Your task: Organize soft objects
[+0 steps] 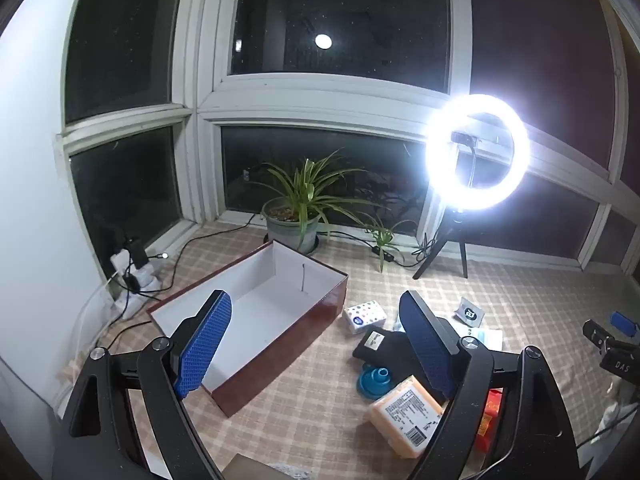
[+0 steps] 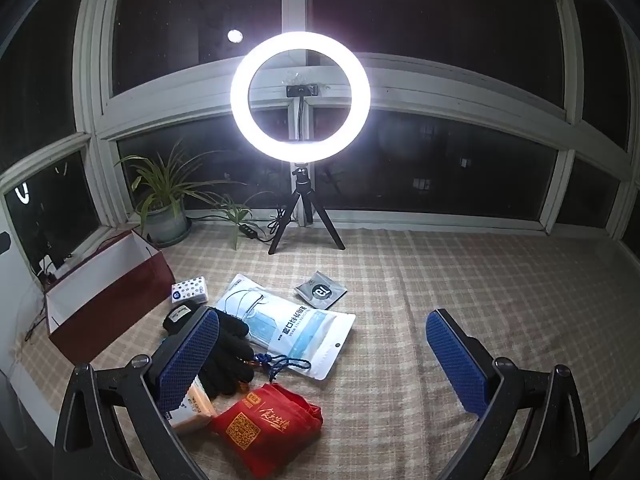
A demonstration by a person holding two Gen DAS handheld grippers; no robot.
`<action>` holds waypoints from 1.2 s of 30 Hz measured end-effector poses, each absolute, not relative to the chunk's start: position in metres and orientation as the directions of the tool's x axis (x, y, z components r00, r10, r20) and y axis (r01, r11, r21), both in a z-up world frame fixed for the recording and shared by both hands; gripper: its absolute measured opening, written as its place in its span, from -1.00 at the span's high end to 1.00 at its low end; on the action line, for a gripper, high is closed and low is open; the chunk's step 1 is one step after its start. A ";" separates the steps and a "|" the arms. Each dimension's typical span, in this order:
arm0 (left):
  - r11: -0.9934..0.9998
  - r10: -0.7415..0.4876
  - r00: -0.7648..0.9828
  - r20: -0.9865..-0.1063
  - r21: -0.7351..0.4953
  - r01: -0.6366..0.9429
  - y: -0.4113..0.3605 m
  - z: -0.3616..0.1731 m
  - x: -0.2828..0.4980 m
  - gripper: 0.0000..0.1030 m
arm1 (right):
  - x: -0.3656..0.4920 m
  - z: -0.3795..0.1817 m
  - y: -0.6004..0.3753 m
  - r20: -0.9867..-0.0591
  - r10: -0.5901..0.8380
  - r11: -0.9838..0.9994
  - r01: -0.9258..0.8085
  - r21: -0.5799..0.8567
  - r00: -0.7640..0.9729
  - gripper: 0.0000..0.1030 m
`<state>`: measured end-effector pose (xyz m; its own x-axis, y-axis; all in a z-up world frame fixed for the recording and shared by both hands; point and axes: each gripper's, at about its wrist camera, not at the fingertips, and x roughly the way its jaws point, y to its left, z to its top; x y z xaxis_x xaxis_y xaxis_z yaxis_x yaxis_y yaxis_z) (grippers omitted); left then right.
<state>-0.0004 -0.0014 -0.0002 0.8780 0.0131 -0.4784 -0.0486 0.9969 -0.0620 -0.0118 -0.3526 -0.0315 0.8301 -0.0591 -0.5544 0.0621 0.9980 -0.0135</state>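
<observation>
Checked woven cloth (image 2: 440, 280) covers the surface. Box (image 1: 280, 344): glossy maroon outside, matt white inside. Beside the box: knitted black gloves (image 2: 228, 344), glossy plastic mask packet (image 2: 304, 332), red fabric bag (image 2: 264, 428).

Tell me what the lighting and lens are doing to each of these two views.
Left wrist view: the ring light blooms at right, washing out the window frame beside it; the box interior stays evenly lit. Right wrist view: the ring light glares dead centre, the panes are black, and fisheye bends the window frames.
</observation>
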 end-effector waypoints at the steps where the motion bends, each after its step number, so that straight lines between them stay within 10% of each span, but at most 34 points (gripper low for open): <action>1: 0.997 0.013 0.879 -0.477 -0.059 -0.047 -0.002 0.000 -0.001 -0.67 | -0.012 -0.031 -0.353 -0.552 -0.058 0.998 0.062 -0.011 0.832 -0.99; 36: 0.997 0.008 0.880 -0.474 -0.066 -0.045 -0.006 0.004 -0.002 -0.67 | -0.016 -0.030 -0.356 -0.555 -0.059 0.998 0.069 -0.003 0.830 -0.99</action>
